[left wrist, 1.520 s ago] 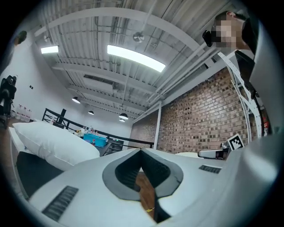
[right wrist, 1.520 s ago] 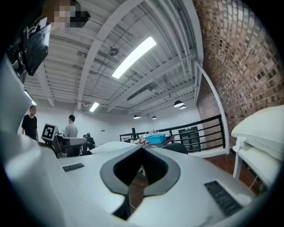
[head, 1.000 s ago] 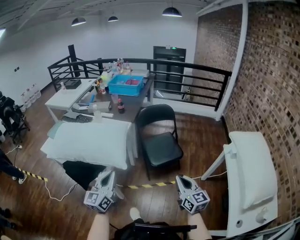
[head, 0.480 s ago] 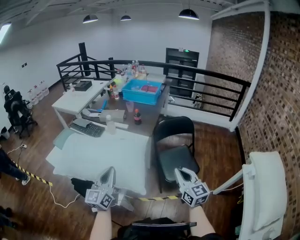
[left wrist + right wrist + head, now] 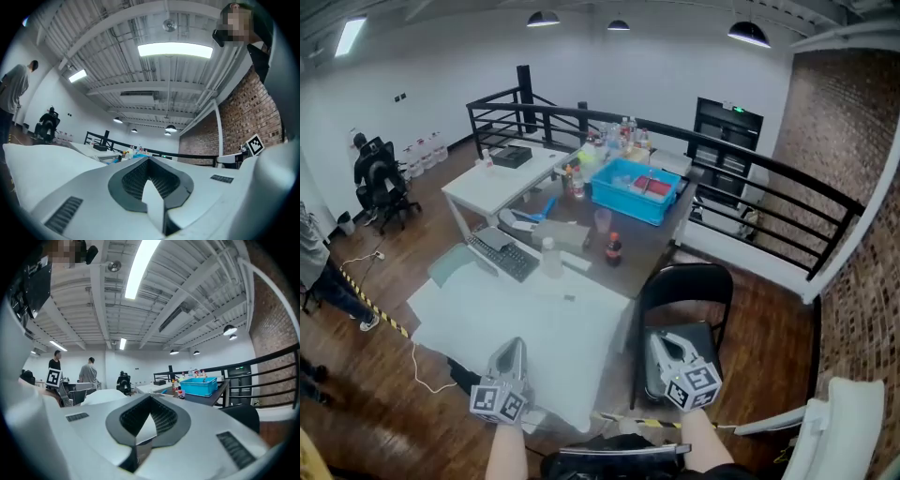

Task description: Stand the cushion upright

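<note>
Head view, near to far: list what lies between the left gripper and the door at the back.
left gripper → white cushion → keyboard → blue crate → black door

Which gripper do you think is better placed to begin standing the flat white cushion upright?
Probably the left. The left gripper, shut and empty, is at the near edge of the cushion; the right gripper, also shut, is off to the side over the black chair.
</note>
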Tool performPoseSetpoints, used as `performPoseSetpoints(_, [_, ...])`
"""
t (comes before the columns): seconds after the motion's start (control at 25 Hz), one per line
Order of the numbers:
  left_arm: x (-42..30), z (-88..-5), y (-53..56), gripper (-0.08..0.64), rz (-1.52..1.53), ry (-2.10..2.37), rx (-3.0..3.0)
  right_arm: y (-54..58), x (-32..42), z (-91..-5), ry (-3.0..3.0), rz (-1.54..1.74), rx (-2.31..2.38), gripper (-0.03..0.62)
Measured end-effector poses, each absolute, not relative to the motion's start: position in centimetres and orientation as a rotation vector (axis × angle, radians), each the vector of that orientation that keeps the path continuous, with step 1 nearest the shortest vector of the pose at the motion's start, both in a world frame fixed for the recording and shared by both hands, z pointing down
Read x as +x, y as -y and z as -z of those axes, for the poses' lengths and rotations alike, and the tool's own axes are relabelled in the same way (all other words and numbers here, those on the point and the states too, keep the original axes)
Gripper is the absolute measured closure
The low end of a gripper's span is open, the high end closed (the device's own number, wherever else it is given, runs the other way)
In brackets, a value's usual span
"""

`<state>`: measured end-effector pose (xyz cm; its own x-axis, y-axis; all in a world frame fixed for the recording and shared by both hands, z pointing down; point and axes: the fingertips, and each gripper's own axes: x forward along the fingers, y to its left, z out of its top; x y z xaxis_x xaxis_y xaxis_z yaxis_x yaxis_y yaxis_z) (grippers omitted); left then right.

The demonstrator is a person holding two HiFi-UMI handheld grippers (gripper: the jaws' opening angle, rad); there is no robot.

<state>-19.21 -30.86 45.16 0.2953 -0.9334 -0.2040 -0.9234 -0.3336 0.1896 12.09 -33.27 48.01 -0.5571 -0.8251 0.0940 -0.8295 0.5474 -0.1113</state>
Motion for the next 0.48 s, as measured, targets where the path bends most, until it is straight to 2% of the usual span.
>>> performPoseSetpoints(0.24, [-17.0,-42.5,33.8,0.56,0.431,1.988,2.421,41.9,12.3,-46.7,2.87,-0.174,1.227,0.588])
performPoseSetpoints(0.48, [-18.8,-41.9,32.5,0.56,0.411,2.196,2.255,47.7,8.6,-45.9,2.987,-0.204,0.999,0.588])
